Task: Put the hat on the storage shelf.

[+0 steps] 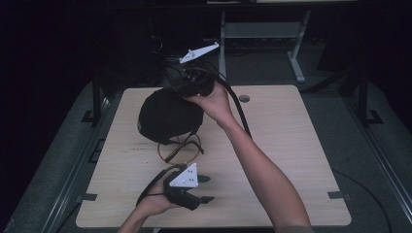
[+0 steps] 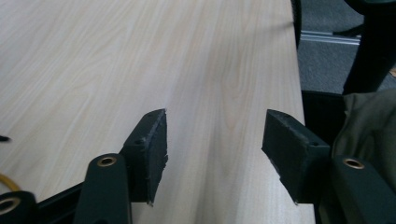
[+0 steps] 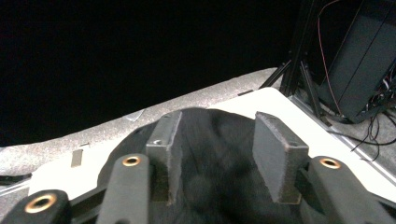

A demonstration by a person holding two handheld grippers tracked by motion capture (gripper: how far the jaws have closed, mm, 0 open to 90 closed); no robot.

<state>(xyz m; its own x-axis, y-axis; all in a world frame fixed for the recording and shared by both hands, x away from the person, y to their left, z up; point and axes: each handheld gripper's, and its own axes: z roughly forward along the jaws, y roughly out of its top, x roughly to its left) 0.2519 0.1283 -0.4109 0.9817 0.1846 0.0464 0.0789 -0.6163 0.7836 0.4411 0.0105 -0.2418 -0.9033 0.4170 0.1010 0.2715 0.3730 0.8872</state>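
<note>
The black cap [image 1: 167, 115] sat on the table [image 1: 291, 145] toward its far left corner, crown up, with a loop of brown-yellow cord [image 1: 180, 148] lying just beside its near edge. The right gripper [image 1: 187, 82] stood over the cap's far side, held by the right hand [image 1: 214, 102]. In the right gripper view its jaws stood partly apart with the cap's cloth [image 3: 212, 163] below and between them; the pads did not visibly press on it, so the cap read as let go, not gripped. The left gripper [image 1: 206, 189] lay low near the table's near edge, well apart from the cap, jaws standing wide with nothing but bare table [image 2: 210, 93] between them.

Judgement: the step in hand looked like setting the cap down and releasing it. To do it well, the jaws should part fully before the right hand lifts, and the lift should go straight up, lest a pad snag the cloth and drag the cap toward the edge. The cord should be kept clear.
</note>
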